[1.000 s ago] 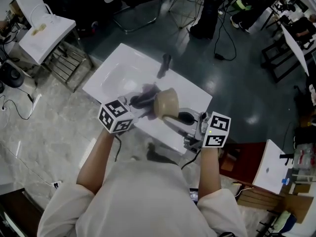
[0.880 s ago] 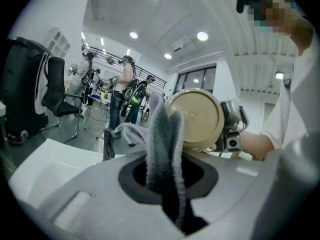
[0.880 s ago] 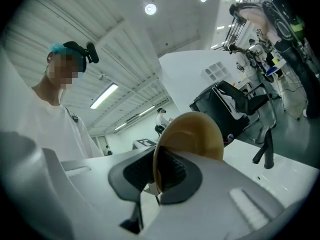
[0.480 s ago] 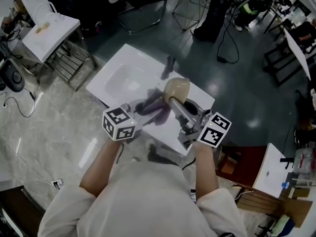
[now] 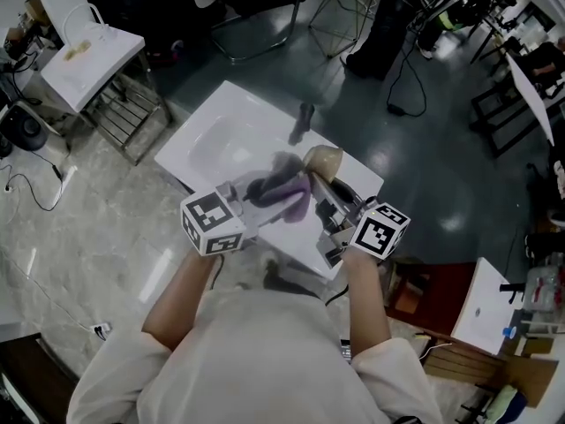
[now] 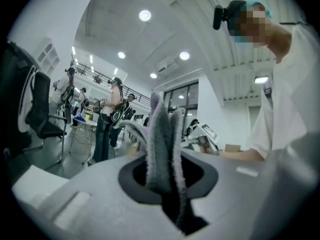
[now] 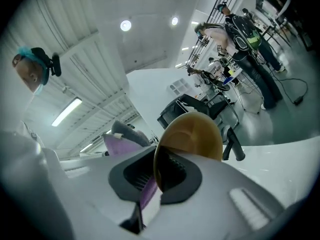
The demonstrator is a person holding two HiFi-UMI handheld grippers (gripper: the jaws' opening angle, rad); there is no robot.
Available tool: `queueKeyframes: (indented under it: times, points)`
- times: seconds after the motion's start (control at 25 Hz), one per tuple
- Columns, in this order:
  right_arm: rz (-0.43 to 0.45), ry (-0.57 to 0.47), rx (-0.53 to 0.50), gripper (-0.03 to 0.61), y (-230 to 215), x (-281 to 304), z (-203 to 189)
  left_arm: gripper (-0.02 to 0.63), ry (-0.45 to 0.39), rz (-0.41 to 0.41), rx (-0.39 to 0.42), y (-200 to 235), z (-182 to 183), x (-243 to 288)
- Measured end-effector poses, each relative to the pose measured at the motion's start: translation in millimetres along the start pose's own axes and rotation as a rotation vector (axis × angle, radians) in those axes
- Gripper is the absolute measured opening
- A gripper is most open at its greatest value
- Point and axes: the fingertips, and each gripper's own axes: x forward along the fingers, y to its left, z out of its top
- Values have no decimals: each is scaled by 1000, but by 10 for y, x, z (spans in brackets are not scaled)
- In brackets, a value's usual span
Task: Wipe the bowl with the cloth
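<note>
as the head view shows: left gripper (image 5: 252,193) and right gripper (image 5: 320,194) are close together above the white table (image 5: 201,135); the purple-grey cloth (image 5: 284,193) is just beside the tan bowl (image 5: 322,159), blurred.
left gripper view: jaws clamped on the cloth, which stands upright between them.
right gripper view: jaws closed on the bowl's rim; bowl on edge, cloth just left of it.

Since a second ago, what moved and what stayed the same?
The right gripper carried the bowl up and right in the head view. The left gripper brought the cloth rightward, close beside it. Both grips stayed shut; the white table kept its place.
</note>
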Motion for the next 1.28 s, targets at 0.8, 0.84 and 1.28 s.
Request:
queueKeyframes:
  times: [0.8, 0.84, 1.28]
  points:
    - [187, 567, -307, 21, 418, -193, -984, 58, 102, 77, 215, 180, 23, 90]
    - [194, 579, -309, 23, 440, -215, -990, 58, 109, 82, 214, 213, 1, 92]
    - [434, 527, -239, 29, 870, -450, -836, 57, 143, -22, 201, 303, -264, 42]
